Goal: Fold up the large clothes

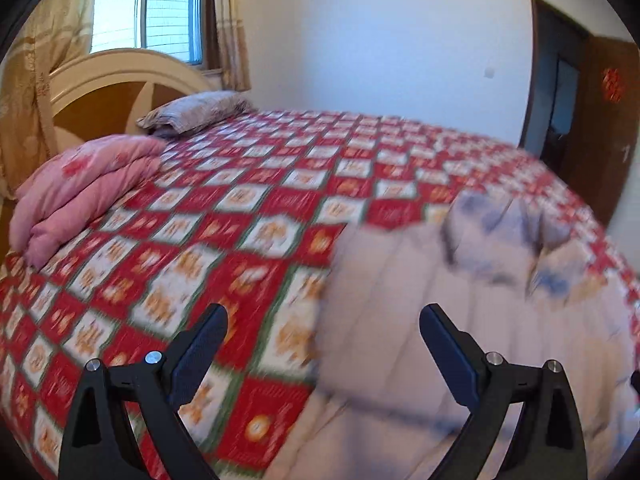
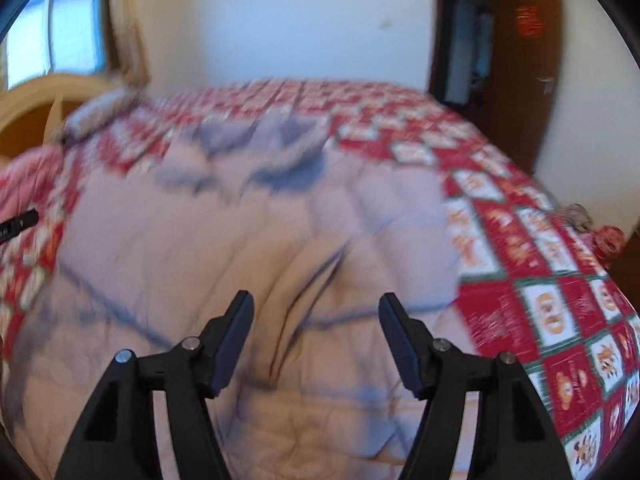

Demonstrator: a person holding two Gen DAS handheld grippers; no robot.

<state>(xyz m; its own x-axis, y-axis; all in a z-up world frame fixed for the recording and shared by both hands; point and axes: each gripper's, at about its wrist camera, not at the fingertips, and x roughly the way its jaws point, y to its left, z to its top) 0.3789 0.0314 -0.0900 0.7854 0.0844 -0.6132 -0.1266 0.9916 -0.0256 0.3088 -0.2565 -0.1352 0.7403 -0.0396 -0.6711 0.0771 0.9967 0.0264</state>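
Note:
A large pale padded garment with a grey-blue collar lies spread on the bed; both views are blurred. In the left wrist view the garment fills the lower right. My left gripper is open and empty, above the garment's left edge and the bedspread. My right gripper is open and empty, above the garment's middle. The tip of the left gripper shows at the left edge of the right wrist view.
The bed has a red, white and green patterned bedspread. A folded pink quilt and a pillow lie by the headboard. A dark wooden door stands at the right. A window is behind the headboard.

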